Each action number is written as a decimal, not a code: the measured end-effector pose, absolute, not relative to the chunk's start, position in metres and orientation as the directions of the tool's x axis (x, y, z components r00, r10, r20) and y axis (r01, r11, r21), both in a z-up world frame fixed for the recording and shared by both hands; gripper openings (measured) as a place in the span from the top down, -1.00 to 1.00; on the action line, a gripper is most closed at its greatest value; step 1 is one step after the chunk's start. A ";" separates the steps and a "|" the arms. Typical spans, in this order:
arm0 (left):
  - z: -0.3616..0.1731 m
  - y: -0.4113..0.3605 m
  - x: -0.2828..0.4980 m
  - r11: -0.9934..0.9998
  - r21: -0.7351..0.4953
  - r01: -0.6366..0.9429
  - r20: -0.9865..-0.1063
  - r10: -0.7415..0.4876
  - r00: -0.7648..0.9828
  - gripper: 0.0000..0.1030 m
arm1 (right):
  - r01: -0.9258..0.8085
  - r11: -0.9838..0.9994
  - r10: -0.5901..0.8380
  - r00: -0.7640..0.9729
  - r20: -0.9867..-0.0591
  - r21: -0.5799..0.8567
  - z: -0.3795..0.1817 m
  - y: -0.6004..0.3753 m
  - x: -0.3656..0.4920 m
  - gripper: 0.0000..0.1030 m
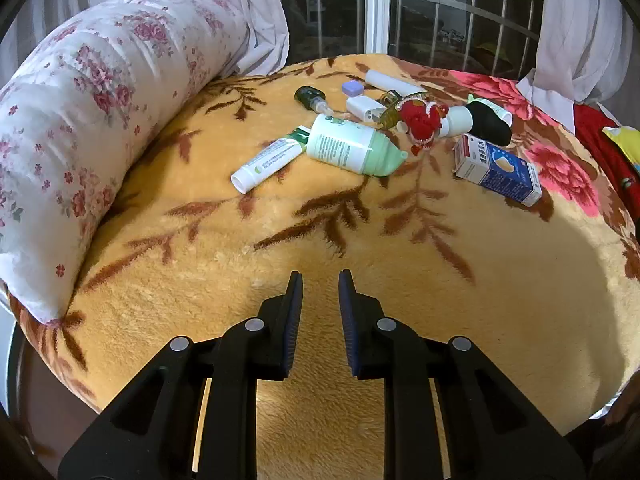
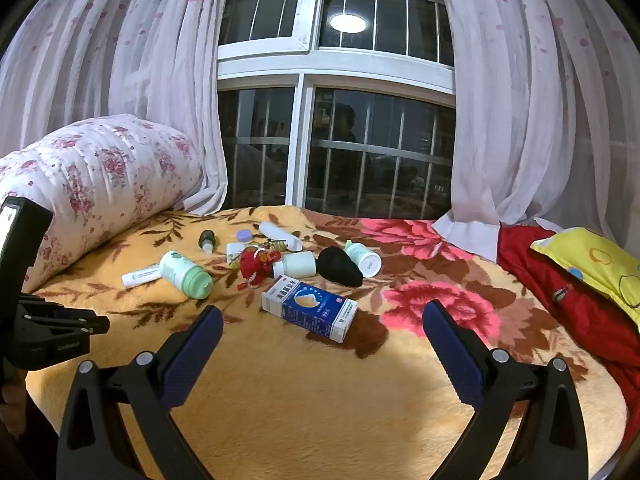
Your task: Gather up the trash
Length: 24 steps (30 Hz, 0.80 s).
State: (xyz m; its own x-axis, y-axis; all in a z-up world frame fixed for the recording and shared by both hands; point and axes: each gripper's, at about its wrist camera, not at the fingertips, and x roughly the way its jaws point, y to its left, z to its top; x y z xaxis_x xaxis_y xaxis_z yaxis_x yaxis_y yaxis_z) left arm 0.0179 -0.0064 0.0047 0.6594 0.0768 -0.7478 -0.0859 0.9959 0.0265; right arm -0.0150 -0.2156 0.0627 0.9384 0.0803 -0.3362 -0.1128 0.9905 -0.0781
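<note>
Trash lies scattered on the yellow plush blanket (image 1: 280, 300). The blue-and-white cardboard carton (image 2: 310, 308) sits just beyond the right gripper (image 2: 322, 326), fingers spread wide, probably to take it. The left gripper (image 1: 320, 292) hovers nearly closed, empty.

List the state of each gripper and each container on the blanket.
Left gripper: shut, empty.
Right gripper: open, empty.
Pale green plastic bottle: on its side, capped.
Blue-and-white carton: lying flat.
White tube: lying flat, capped.
</note>
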 end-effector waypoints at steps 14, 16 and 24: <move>0.007 -0.004 0.016 0.996 0.029 -0.081 -0.748 0.075 0.660 0.63 | -0.112 0.991 0.079 0.939 -0.335 -0.079 0.062 -0.215 -0.016 -0.92; 0.008 -0.005 0.016 0.996 0.033 -0.079 -0.746 0.077 0.662 0.63 | -0.111 0.991 0.078 0.939 -0.335 -0.078 0.062 -0.215 -0.016 -0.92; 0.009 -0.008 0.016 0.996 0.040 -0.074 -0.742 0.079 0.666 0.63 | -0.112 0.990 0.079 0.939 -0.334 -0.081 0.061 -0.212 -0.017 -0.92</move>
State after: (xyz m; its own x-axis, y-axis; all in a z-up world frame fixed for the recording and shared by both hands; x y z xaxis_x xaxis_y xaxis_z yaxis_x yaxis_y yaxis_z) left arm 0.0164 -0.0081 0.0095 0.6655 0.0790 -0.7422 -0.0737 0.9965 0.0400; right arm -0.0174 -0.2123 0.0612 0.9393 0.0790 -0.3340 -0.1120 0.9904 -0.0809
